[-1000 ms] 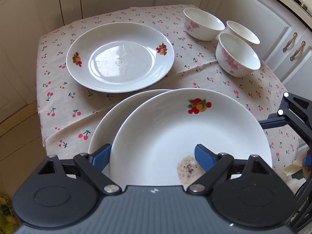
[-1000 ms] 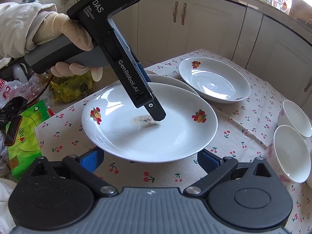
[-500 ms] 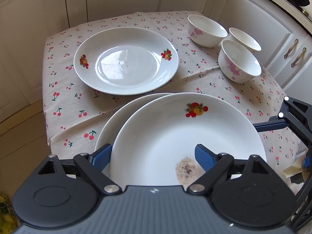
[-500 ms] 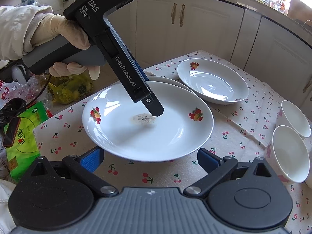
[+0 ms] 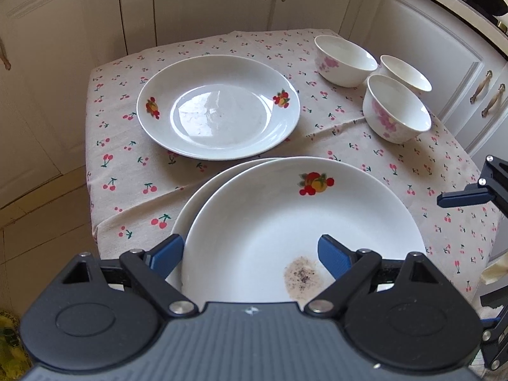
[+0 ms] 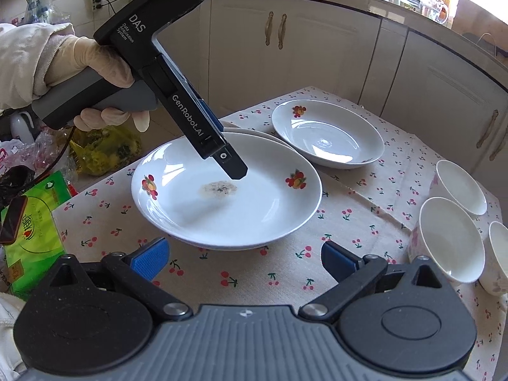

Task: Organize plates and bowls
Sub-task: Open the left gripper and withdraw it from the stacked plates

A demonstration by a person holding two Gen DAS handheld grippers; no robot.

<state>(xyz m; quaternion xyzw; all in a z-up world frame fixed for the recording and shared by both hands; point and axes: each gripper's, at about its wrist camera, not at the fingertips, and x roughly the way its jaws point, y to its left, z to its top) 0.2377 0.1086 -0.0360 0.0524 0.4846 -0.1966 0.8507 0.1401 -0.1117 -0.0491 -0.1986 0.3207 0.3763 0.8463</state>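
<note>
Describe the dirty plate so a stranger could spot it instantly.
On the cherry-print tablecloth, find the two overlapping plates at the near end. The dirty plate lies on top; alone among the plates, it has a brownish speckled smear inside.

Lower plate mostly hidden, perhaps chipped.

The left hand-held gripper reads "DAS Data Acquisition System"; lower down, "GenRobot.AI".

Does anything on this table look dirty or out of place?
Yes. The top plate has a brownish, speckled smudge in its well, unlike the clean plate behind. It also sits off-centre on the plate beneath.
</note>
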